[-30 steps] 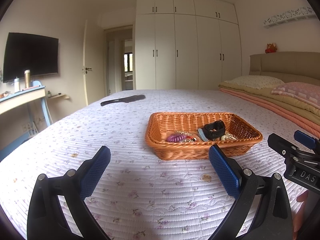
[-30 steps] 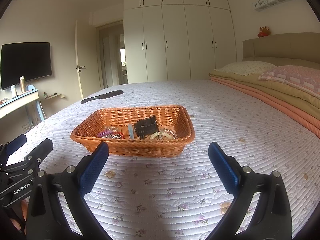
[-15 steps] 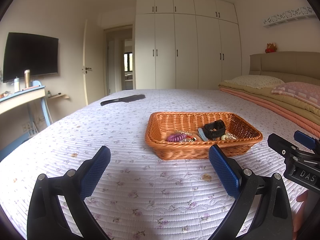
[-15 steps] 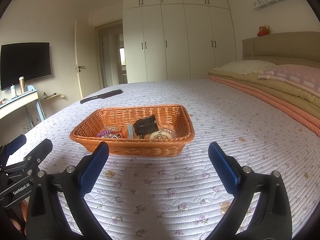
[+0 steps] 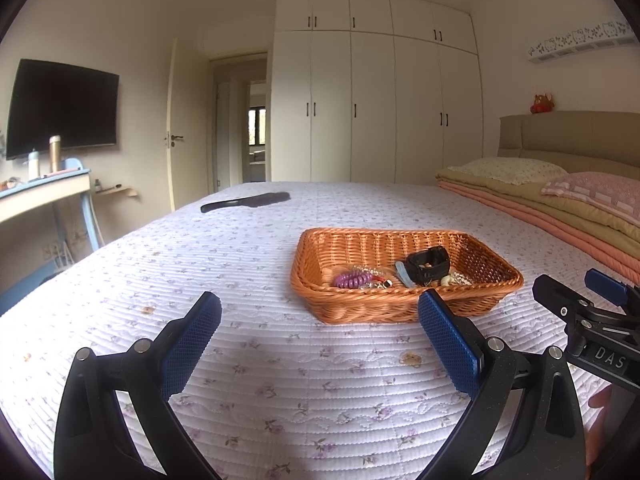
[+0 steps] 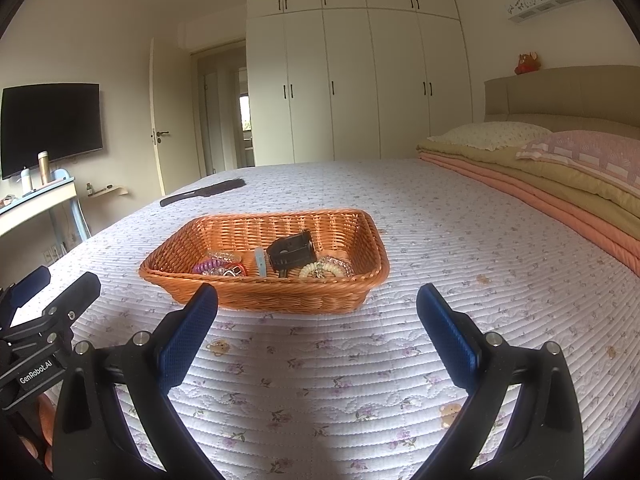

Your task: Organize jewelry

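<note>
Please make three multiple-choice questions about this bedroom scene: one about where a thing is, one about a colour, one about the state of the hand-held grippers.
1. Where does the wicker basket stand?
A. on the bed cover
B. on the desk
C. on the pillows

2. What colour is the coiled hair tie in the basket?
A. green
B. purple
C. white

3. How are the left hand-held gripper and the right hand-held gripper?
A. both shut on jewelry
B. one open, one shut
C. both open and empty

Answers:
1 A, the basket sits on the flowered bed cover.
2 B, the coil is purple.
3 C, each pair of blue pads stands wide apart with nothing between.
</note>
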Demonstrator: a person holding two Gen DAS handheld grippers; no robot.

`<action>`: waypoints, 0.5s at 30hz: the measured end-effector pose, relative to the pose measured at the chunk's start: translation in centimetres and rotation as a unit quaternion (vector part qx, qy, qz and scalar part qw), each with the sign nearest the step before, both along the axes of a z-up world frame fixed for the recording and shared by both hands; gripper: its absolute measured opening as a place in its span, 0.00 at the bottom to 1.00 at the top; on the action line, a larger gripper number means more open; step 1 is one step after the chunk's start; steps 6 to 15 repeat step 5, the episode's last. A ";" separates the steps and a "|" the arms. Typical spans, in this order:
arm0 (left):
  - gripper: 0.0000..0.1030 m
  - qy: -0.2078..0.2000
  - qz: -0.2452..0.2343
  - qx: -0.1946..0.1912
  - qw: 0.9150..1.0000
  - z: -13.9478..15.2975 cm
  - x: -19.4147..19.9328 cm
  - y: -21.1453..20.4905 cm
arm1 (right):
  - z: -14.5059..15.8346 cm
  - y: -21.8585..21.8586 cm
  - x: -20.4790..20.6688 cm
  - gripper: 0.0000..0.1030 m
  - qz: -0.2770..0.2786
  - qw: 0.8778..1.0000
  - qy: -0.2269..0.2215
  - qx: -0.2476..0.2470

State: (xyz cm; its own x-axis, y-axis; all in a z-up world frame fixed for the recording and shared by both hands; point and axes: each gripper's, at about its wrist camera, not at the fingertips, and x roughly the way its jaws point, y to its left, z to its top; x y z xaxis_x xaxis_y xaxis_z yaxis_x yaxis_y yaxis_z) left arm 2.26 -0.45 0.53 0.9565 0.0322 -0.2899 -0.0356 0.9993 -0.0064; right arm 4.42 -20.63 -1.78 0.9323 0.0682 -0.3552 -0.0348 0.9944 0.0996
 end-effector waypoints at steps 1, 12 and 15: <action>0.93 0.000 -0.001 -0.002 1.000 0.1 0.0 0.0 | 0.0 0.0 0.0 0.92 0.000 1.000 0.000 0.000; 0.93 0.001 -0.006 0.001 1.000 0.1 0.0 -0.2 | 0.0 0.0 0.0 0.92 0.000 1.000 0.000 -0.001; 0.93 0.001 -0.006 0.001 1.000 0.1 0.0 -0.2 | 0.0 0.0 0.0 0.92 0.000 1.000 0.000 -0.001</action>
